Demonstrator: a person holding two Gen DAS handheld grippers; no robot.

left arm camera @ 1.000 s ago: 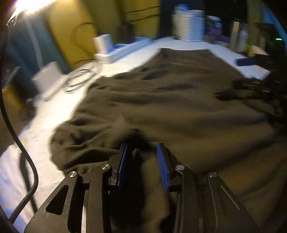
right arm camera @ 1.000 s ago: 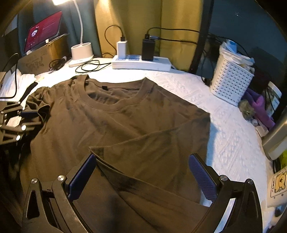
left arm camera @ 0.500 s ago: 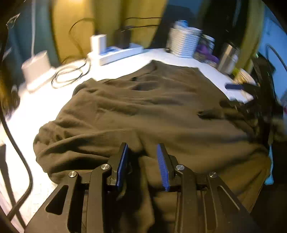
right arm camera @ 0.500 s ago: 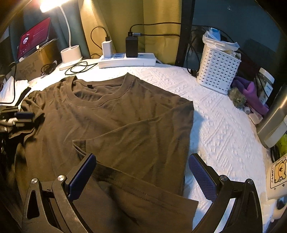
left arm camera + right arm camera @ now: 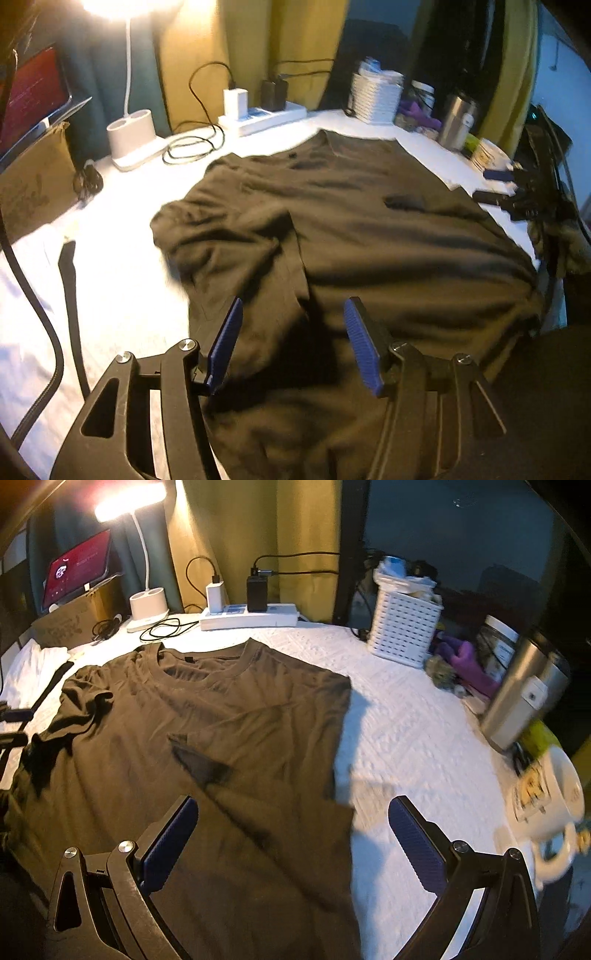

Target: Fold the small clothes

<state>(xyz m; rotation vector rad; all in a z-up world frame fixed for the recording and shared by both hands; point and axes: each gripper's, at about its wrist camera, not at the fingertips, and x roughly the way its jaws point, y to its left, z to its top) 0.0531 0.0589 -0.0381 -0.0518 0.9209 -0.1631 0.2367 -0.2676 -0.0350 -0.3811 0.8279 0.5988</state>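
Blue ribbed pads (image 5: 225,341) on our left gripper (image 5: 293,341) stand apart with nothing pinched; its jaws have just been opening, and the brown t-shirt (image 5: 369,236) lies beneath and beyond them, not between the pads. We judge that we let go of the cloth so it could settle flat. Our right gripper (image 5: 293,843) is spread wide as well and empty, hovering over the shirt's lower right part, with one finger above the fabric and the other above the bare white cover (image 5: 424,738).

From the right wrist view, we see the t-shirt lying face up on that textured white cover, its collar (image 5: 207,664) pointing away from us toward the power strip (image 5: 251,618). Its right side is already folded in, leaving a straight edge, and the sleeve tip shows as a dark wedge near the middle. The left sleeve (image 5: 83,709) is bunched and rumpled at the far left, not yet folded, so we judge that side comes next.

Clutter rings the working space, we think to keep the middle free for folding: a lamp base (image 5: 147,607) and coiled cable (image 5: 166,629) at the back, a white basket (image 5: 404,627), a steel flask (image 5: 521,701) and a mug (image 5: 550,805) along the right.
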